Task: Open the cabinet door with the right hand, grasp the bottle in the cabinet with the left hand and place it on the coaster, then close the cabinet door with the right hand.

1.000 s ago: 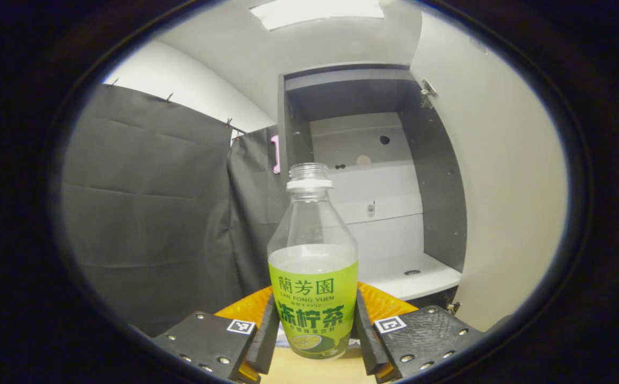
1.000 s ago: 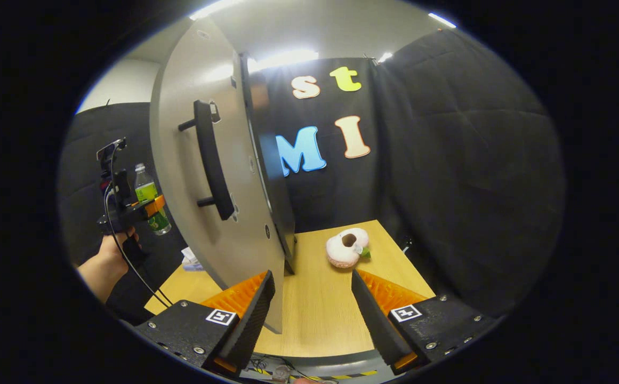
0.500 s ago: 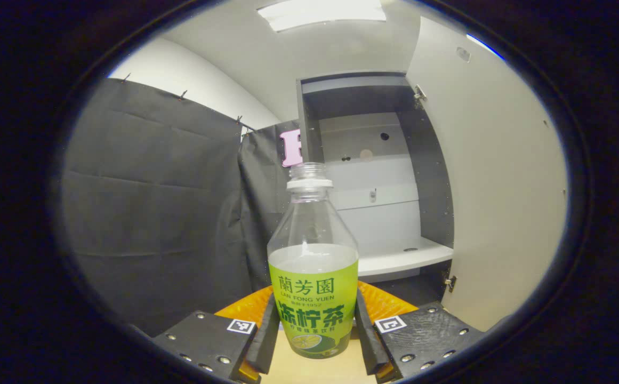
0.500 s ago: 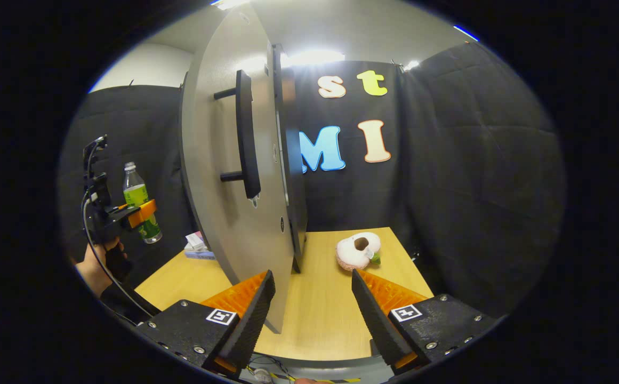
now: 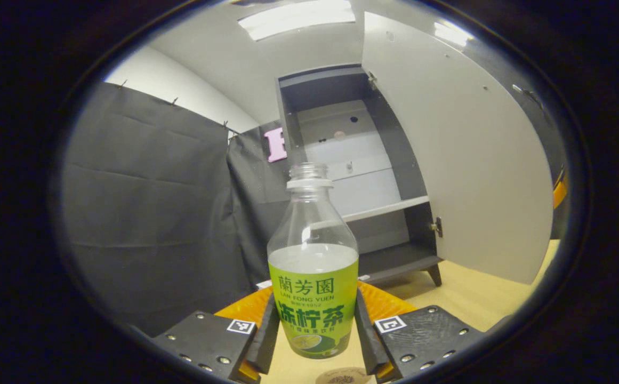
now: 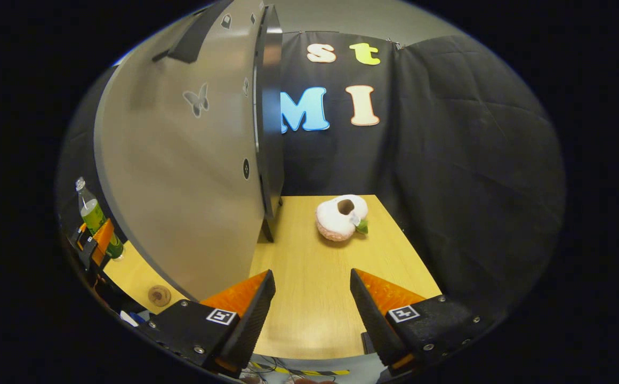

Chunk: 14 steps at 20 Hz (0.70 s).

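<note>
A clear bottle (image 5: 313, 298) with a green label and no cap stands upright between the fingers of my left gripper (image 5: 313, 341), which is shut on it low on the label. A round brown coaster (image 5: 343, 377) lies on the table just below the bottle's base. Beyond the bottle the grey cabinet (image 5: 352, 176) stands with its door (image 5: 464, 160) swung wide. In the right gripper view the door's outer face (image 6: 181, 176) is close on the left; my right gripper (image 6: 309, 314) is open beside it and holds nothing. Far left are the bottle (image 6: 93, 213) and the coaster (image 6: 159, 295).
A pale plush ring toy (image 6: 338, 217) lies on the wooden table (image 6: 309, 288) to the right of the cabinet. Black cloth walls close in behind and to the right. The door's dark handle (image 6: 192, 37) is high up in the right gripper view.
My left gripper has carried the bottle back from the cabinet and down toward the table; the coaster has come into sight beneath it. The right gripper has sunk lower beside the door, still open.
</note>
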Each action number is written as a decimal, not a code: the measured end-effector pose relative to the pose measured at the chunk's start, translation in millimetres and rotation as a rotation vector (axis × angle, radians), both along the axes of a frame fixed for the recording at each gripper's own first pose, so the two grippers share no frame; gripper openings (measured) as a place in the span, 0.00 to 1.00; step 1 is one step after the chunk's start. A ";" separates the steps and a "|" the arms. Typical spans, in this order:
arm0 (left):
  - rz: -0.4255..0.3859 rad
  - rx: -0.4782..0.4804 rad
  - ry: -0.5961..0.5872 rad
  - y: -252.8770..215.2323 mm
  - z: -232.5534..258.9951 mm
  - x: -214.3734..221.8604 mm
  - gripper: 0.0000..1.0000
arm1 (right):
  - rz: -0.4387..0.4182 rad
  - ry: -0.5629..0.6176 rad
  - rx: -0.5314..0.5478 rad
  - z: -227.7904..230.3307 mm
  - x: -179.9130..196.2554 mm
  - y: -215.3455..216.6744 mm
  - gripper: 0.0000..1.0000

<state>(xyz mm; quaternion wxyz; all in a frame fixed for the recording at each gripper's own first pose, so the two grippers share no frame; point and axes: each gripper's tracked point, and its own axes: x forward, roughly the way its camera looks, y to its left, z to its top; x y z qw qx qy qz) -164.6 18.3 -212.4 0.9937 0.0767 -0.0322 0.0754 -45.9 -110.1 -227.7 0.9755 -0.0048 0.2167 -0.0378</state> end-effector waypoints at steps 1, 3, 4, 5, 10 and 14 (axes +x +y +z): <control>-0.002 -0.028 0.001 0.8 -14.8 -2.7 0.70 | 0.008 0.010 -0.023 -8.6 -3.0 2.0 0.88; 0.002 -0.071 -0.010 -2.4 -42.9 -10.2 0.66 | 0.047 0.059 -0.029 -31.0 -6.9 9.0 0.88; 0.007 -0.066 -0.018 -3.4 -54.9 -11.8 0.66 | 0.061 0.082 -0.010 -40.7 -10.1 14.7 0.88; 0.003 -0.056 -0.005 -7.5 -72.4 -12.6 0.66 | 0.069 0.098 -0.004 -49.6 -14.9 19.4 0.88; 0.026 -0.071 0.056 -7.1 -138.2 -24.0 0.66 | 0.110 0.155 -0.071 -71.0 -20.3 24.7 0.89; 0.082 -0.096 0.045 3.4 -145.2 -27.9 0.67 | 0.145 0.185 -0.081 -80.7 -26.4 36.5 0.89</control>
